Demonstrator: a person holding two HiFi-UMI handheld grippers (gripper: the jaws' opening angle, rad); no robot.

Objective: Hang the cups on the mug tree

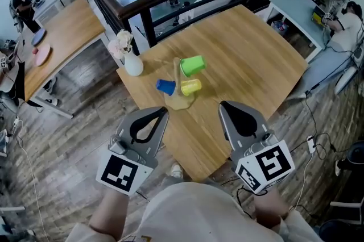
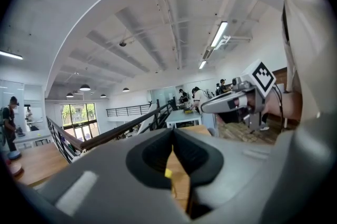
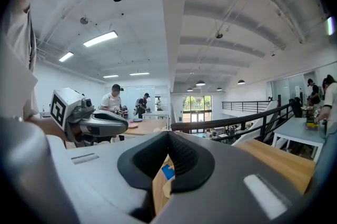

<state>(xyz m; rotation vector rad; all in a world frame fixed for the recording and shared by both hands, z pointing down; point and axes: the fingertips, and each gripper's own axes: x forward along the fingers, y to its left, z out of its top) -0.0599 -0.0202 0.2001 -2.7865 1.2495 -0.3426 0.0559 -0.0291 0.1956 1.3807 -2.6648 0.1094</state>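
1. Head view.
   - Table (image 1: 250, 53): wooden. The mug tree (image 1: 177, 73) stands in from its near left edge.
   - Three cups sit on the tree: green cup (image 1: 193, 65) uppermost and tilted, yellow cup (image 1: 190, 87) below it, blue cup (image 1: 166, 86) on the left side.
   - No cup lies loose on the surface, so the hanging looks finished.
   - White vase (image 1: 133, 65): by the left corner, apart from the tree.
   - Left gripper (image 1: 165, 111) and right gripper (image 1: 222, 104): both over the near corner, short of the tree, jaws together, nothing carried.
   - Hazard: the green cup's tilt suggests a shallow seat, so a jolt to the table or post could slide it off.

2. Left gripper view.
   - Jaws pressed tip to tip and empty.
   - A yellow sliver shows through the gap below them, probably the yellow cup.
   - The right gripper sits alongside, close by.
   - Hazard: any forward reach with jaws together would push the tree, not grasp it, and the light base could tip.

3. Right gripper view.
   - Jaws likewise together, holding nothing.
   - A scrap of blue shows through the gap below them, probably the blue cup.
   - Hazard: the two grippers are near each other and could knock together if swung inward.
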